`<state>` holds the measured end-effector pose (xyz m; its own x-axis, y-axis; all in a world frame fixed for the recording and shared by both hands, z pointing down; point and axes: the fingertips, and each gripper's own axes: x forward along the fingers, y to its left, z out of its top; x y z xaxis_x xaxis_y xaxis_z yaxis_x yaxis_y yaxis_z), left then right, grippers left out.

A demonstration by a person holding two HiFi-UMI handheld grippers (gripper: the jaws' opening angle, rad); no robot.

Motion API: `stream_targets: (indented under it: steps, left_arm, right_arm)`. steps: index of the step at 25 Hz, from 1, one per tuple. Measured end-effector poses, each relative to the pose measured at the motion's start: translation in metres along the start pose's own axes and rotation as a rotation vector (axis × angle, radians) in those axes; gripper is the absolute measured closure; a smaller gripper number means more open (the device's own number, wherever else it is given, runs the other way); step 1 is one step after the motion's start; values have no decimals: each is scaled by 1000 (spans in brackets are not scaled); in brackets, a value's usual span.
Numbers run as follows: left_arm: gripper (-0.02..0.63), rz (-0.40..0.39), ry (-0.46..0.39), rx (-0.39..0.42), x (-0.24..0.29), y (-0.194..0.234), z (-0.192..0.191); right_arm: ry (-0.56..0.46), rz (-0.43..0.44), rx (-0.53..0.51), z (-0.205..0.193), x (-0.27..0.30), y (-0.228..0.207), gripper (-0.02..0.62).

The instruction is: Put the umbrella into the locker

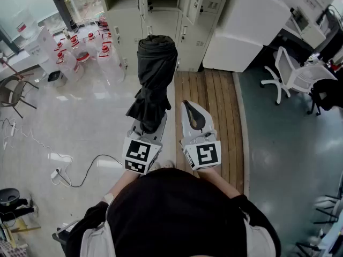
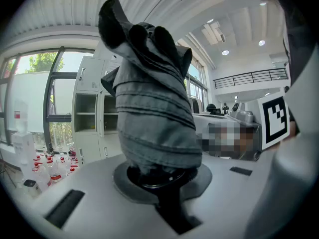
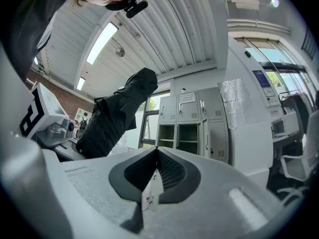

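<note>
A folded black umbrella (image 1: 155, 79) stands up from my left gripper (image 1: 149, 126), which is shut on its lower end; its rolled top points toward the grey lockers (image 1: 161, 15) ahead. In the left gripper view the umbrella (image 2: 149, 113) fills the centre and its base sits clamped in the left gripper (image 2: 162, 176). My right gripper (image 1: 194, 111) is beside it on the right, shut with nothing in it. In the right gripper view the right gripper (image 3: 155, 168) has its pads together, the umbrella (image 3: 117, 116) is at the left, and the lockers (image 3: 192, 128) stand ahead with some doors open.
Several water jugs (image 1: 88, 52) crowd the floor left of the lockers. A white cabinet (image 1: 246, 25) stands to their right. A wooden floor strip (image 1: 214, 100) leads to the lockers. An office chair (image 1: 292, 76) is at the right, a cable (image 1: 80, 170) on the floor at left.
</note>
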<state>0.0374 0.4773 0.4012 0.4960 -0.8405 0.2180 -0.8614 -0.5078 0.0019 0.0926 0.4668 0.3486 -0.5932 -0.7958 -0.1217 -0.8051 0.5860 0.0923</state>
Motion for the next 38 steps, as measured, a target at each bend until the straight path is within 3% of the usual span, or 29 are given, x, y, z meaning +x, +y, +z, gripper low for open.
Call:
stream_targets:
  steps: [23, 38]
  left_arm:
    - [555, 59, -43, -32, 66, 41, 15]
    - [555, -13, -37, -18, 176, 166, 34]
  right_arm:
    - [-4, 23, -18, -26, 43, -43, 592]
    - [-7, -36, -21, -51, 213, -95, 592]
